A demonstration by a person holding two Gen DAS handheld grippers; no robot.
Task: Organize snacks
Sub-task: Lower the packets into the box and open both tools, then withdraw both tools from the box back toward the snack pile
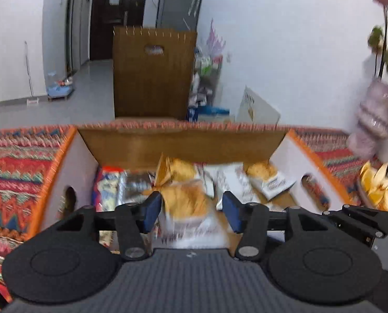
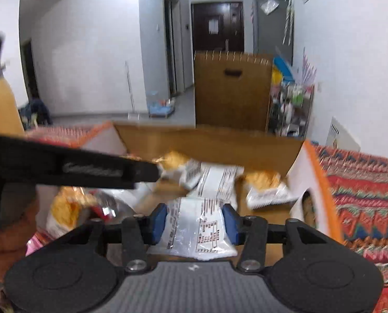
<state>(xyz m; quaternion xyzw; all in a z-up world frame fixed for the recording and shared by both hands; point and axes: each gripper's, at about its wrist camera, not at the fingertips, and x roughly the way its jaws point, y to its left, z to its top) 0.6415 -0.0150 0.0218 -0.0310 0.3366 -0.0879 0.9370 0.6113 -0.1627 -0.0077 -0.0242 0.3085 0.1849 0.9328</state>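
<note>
An open cardboard box (image 1: 183, 143) with white, orange-edged side flaps holds several snack packets. My left gripper (image 1: 192, 210) hovers over it with the jaws apart. A blurred orange-and-white snack packet (image 1: 186, 203) sits between the blue pads, with a gap on its right side. In the right wrist view my right gripper (image 2: 195, 223) is shut on a white printed snack packet (image 2: 194, 232) above the same box (image 2: 209, 143). The packet fills the space between both pads. One black finger (image 2: 102, 169) of the left gripper crosses that view from the left, and a hand (image 2: 8, 234) holds it.
A red patterned cloth (image 1: 16, 169) covers the surface on both sides of the box. At the right stand a pale vase with flowers (image 1: 376, 114) and a dish of yellow snacks (image 1: 376, 185). A tall cardboard carton (image 1: 154, 73) stands on the floor beyond.
</note>
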